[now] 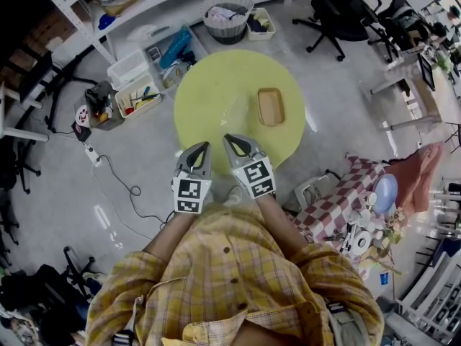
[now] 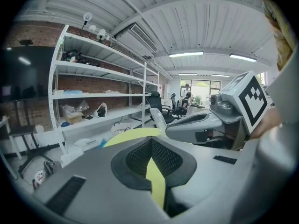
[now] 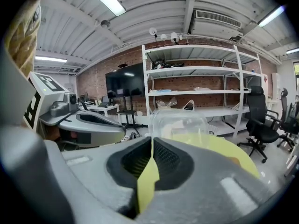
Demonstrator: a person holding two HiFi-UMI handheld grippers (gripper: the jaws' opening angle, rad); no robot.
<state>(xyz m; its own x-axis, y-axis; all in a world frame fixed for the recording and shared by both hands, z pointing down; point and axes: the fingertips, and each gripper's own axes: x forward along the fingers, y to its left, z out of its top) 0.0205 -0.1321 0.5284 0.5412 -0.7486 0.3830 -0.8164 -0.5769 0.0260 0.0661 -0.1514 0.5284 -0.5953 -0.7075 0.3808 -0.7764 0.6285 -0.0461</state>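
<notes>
Head view: the left hand-held gripper point(image 1: 203, 147) and right hand-held gripper point(image 1: 229, 139) sit side by side over the edge of the round yellow-green surface point(image 1: 216, 78), on the person's side of the wooden tray point(image 1: 271, 107). Both point toward the tray and touch nothing.

Left gripper view: the jaws are drawn together at the tips, with only a thin sliver of the surface showing through. Nothing is between them.

Right gripper view: the same, jaws closed to a narrow slit and empty. A clear dome point(image 3: 180, 121) stands mouth down on the surface straight ahead of them, near but apart. In the head view it is a faint glint just beside the tray, on the side toward the shelving point(image 1: 155, 9).

Judgement: the level, paired hold looks like a neutral pose that keeps both tools clear of the dome and the tray.

Writing: none legible. Each marker cube point(image 1: 189, 194) carries only black-and-white square codes. No brand can be made out.
</notes>
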